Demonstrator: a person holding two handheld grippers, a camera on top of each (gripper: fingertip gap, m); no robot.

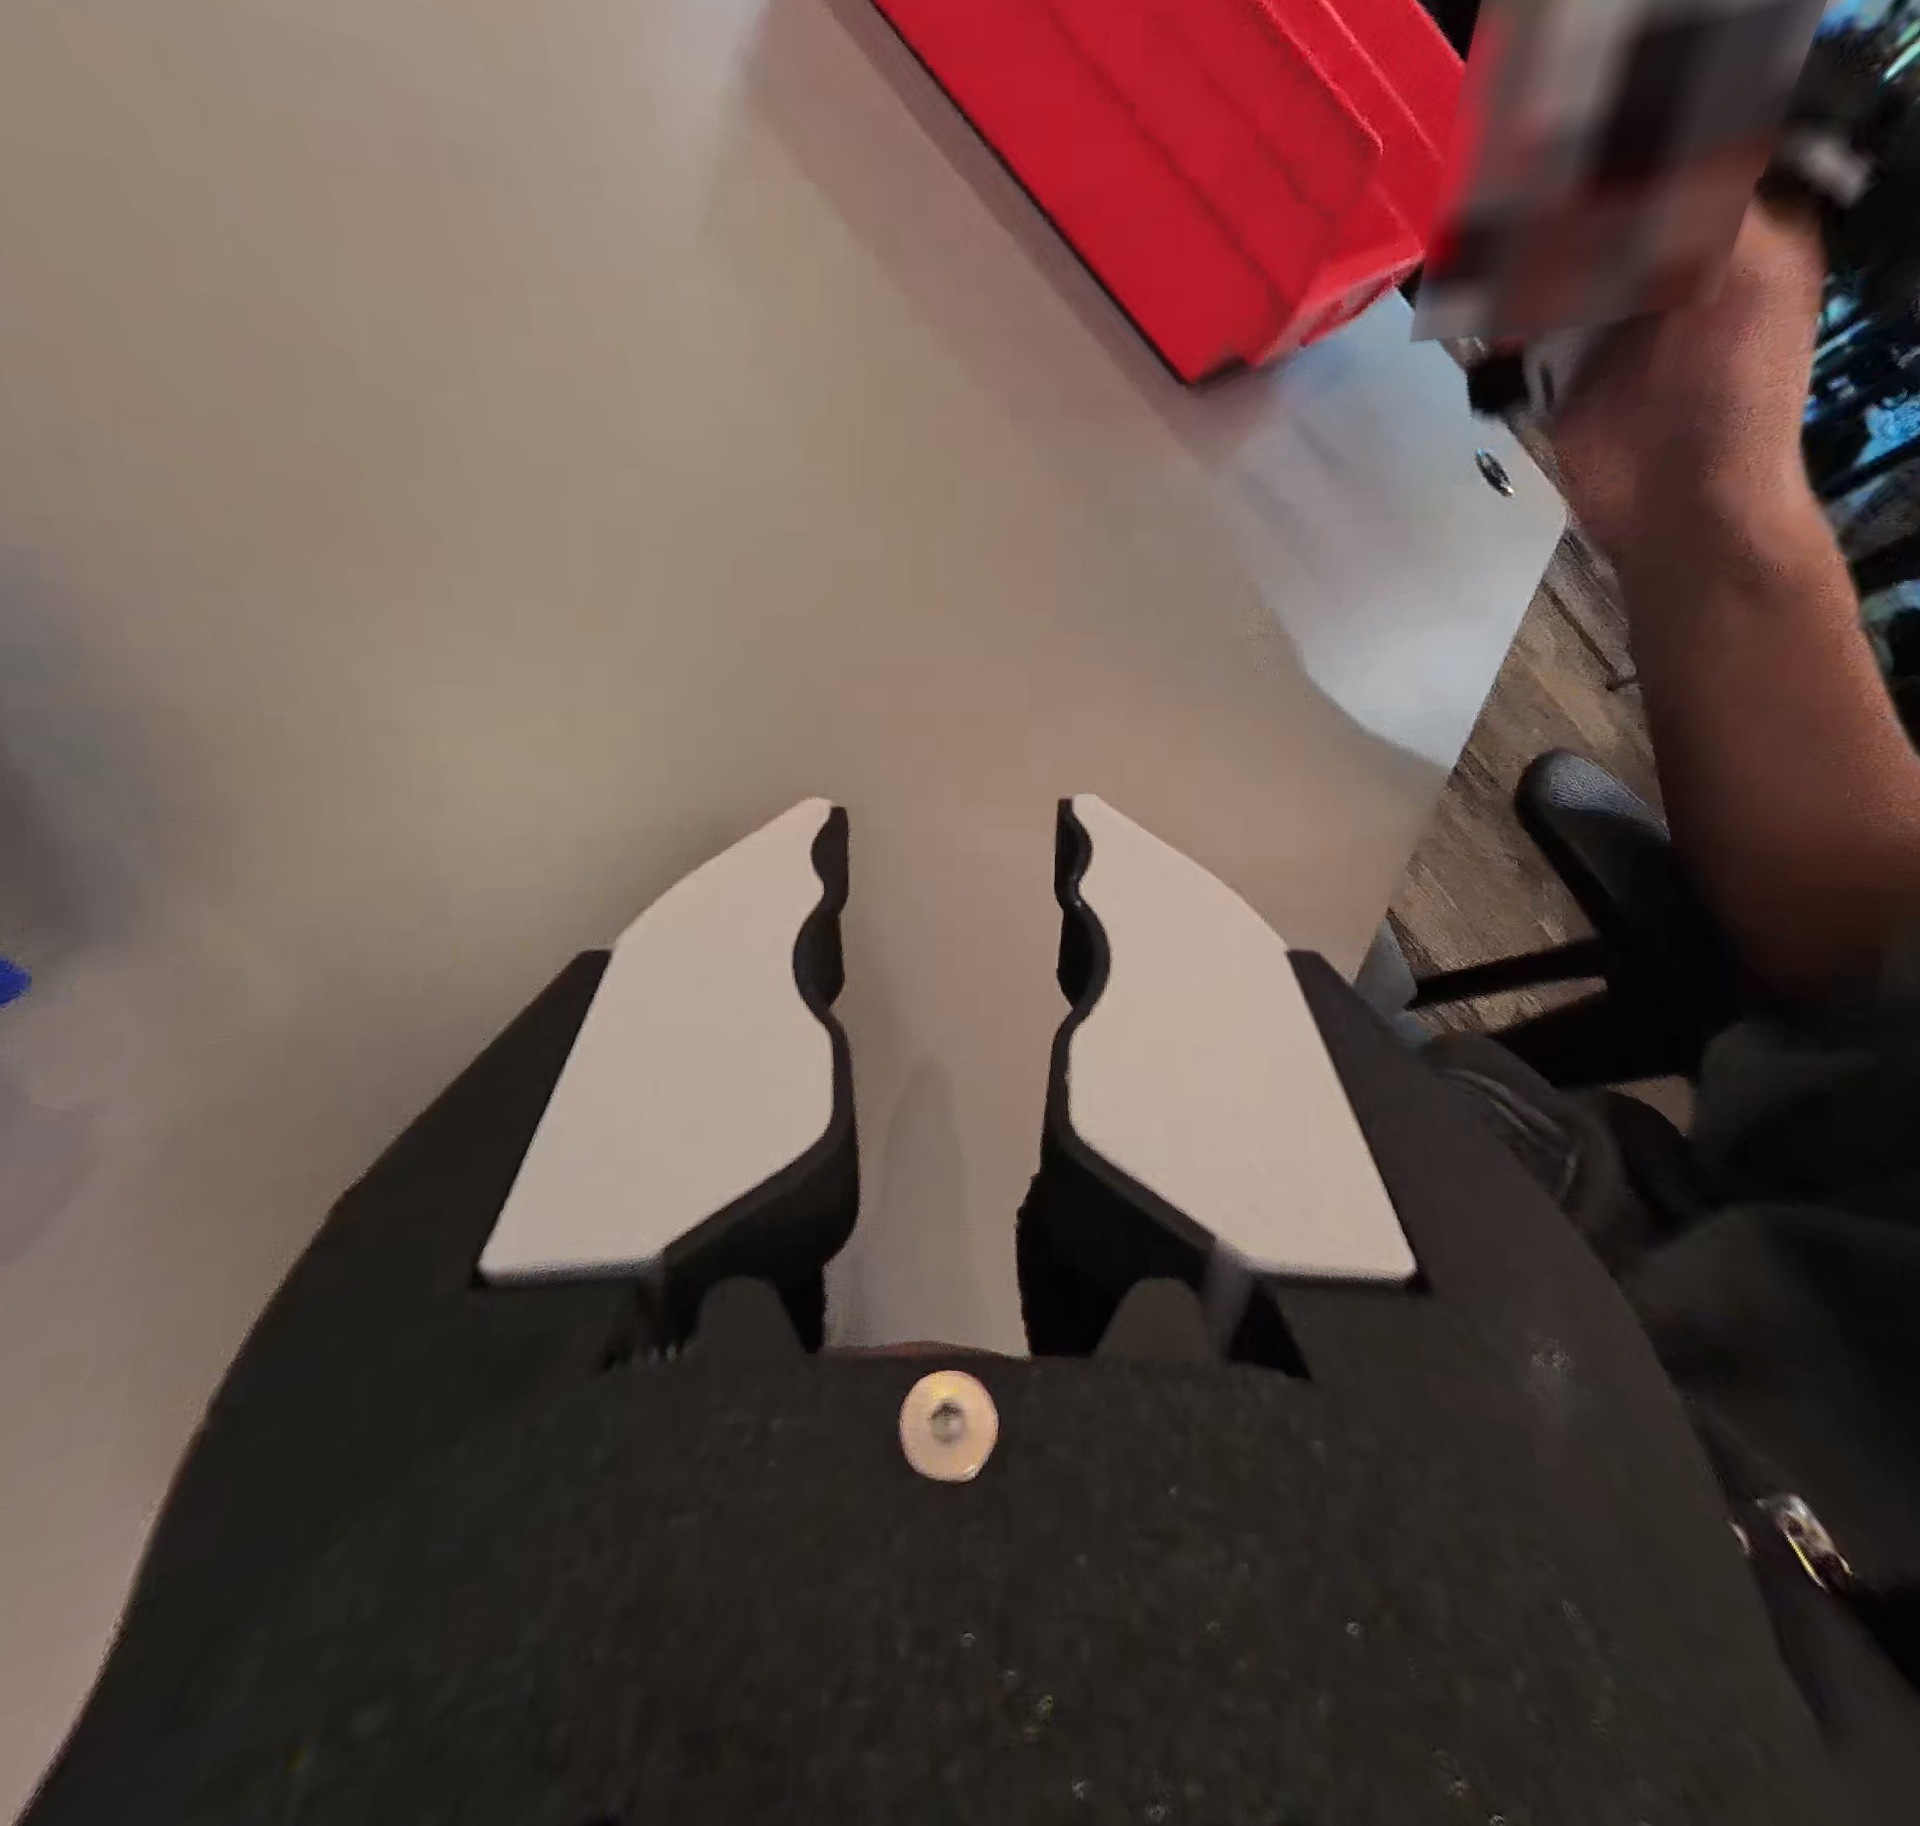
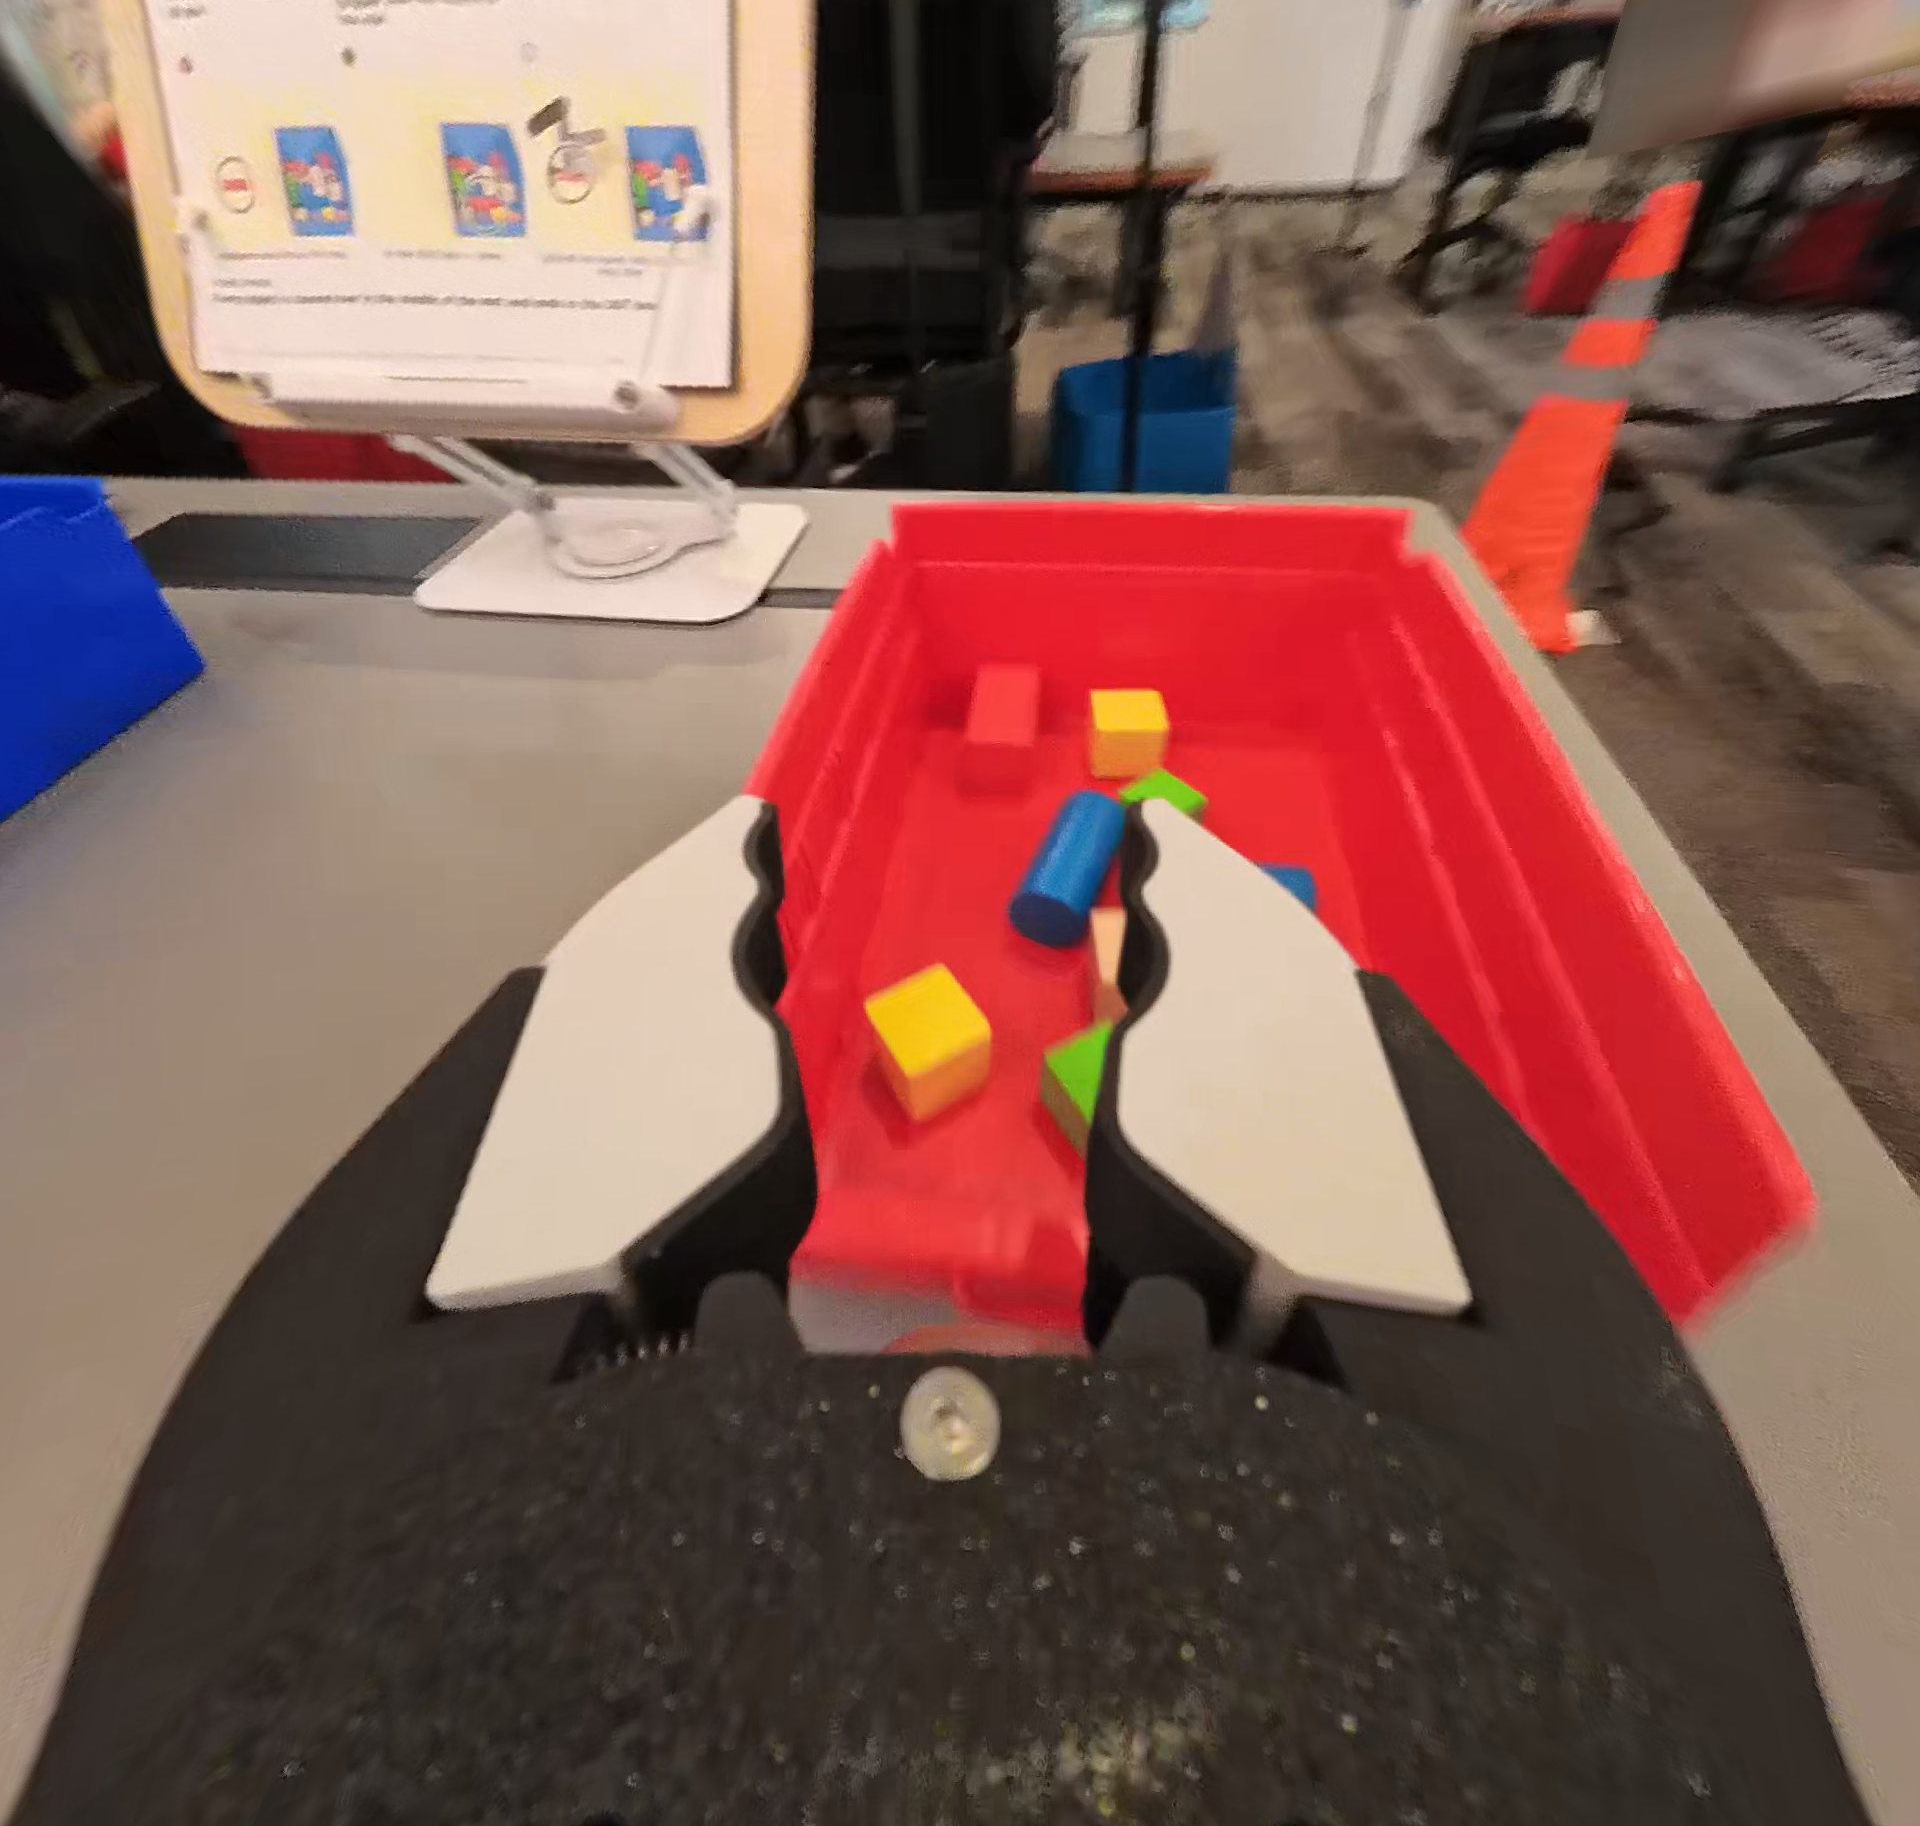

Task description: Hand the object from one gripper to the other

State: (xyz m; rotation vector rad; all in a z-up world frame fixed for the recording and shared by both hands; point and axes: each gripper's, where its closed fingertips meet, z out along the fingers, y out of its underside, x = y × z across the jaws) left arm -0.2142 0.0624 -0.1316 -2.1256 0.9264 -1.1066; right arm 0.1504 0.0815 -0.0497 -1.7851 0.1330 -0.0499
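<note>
Grey table (image 2: pixel 416 841), red bin (image 2: pixel 1507 841), blue cylinder (image 2: pixel 1070 867) seemingly below gaping, empty right gripper (image 2: pixel 951 831), left gripper (image 1: pixel 951 820) likewise.

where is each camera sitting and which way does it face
Left wrist view: on the left tongs, looking down at the bare grey table; open, empty; a forearm at right.
Right wrist view: on the right tongs, facing into the red bin of coloured blocks; open.
Both show the red bin and table.
</note>
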